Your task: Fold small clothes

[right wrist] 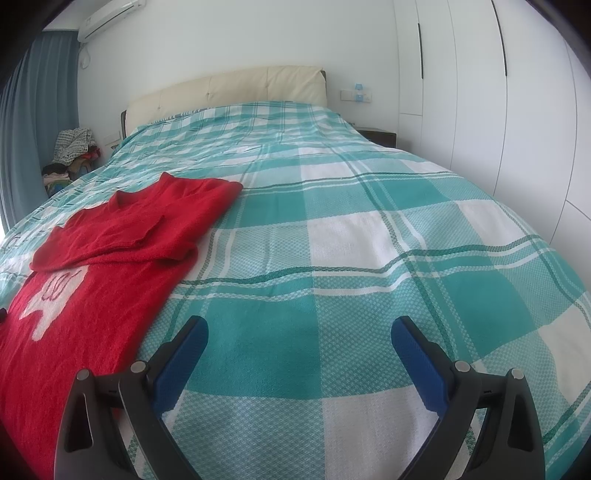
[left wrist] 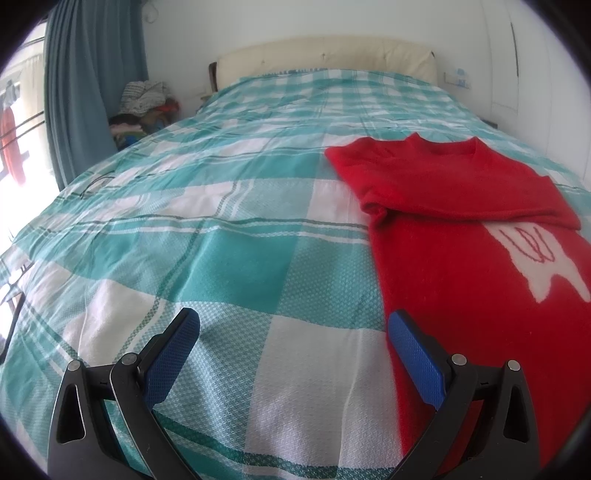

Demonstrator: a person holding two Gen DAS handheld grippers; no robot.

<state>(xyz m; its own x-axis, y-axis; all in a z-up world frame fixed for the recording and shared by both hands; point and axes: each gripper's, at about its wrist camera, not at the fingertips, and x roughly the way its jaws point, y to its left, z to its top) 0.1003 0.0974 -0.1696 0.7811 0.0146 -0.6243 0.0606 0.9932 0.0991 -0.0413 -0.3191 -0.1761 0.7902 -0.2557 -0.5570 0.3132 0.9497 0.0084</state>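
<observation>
Looking along the left tool from its wrist camera, its two blue-padded fingers are standing wide apart with nothing between them, hovering low over the bed and pointing toward the headboard. The red sweater is lying flat on the teal-and-white checked bedspread, to the right of this tool; the right-hand finger is overlapping the sweater's near left edge in the view, though whether it is touching the knit I cannot tell. Both sleeves are lying folded across the chest, covering the top of a white knitted motif. The collar is pointing toward the headboard. A blue-grey curtain is hanging at the left, with a pile of clothes beside it.

Turning to the right wrist camera, the right tool is likewise gaping, its fingers spread and empty, held low above bare bedspread and aimed up the bed. The red sweater is lying to the left of this tool, its near right edge running just beside the left-hand finger. White wardrobe doors are lining the right wall, and an air conditioner is sitting high on the wall at upper left.
</observation>
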